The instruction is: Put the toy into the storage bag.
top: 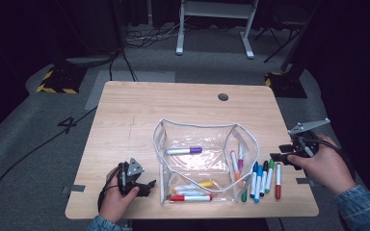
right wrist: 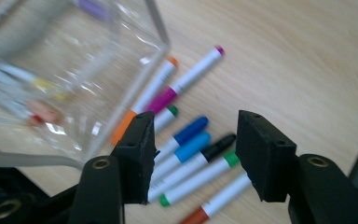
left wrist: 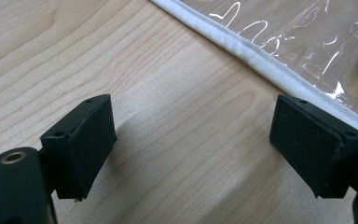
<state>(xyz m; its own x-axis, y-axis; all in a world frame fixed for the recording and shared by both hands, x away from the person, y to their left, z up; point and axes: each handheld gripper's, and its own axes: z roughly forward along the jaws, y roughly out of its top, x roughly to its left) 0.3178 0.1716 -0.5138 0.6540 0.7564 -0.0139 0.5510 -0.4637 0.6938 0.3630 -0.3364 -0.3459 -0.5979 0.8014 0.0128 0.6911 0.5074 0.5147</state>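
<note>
The clear pouch (top: 204, 161) stands open-topped near the middle of the table (top: 125, 120), probably so markers can be dropped in from above; a purple marker (top: 184, 151), a yellow one (top: 203, 184) and a red one (top: 190, 198) already lie inside. Just right of the pouch a row of loose markers (top: 262, 178) waits within easy reach. The right gripper (top: 282, 158), right of that row, has its jaws apart and empty, aimed at the markers (right wrist: 191, 154). The left gripper (top: 147, 185) rests just left of the pouch, jaws apart with bare wood between them, seemingly ready to steady the pouch's white edge (left wrist: 261, 60). No brand or writing can be read anywhere.
</note>
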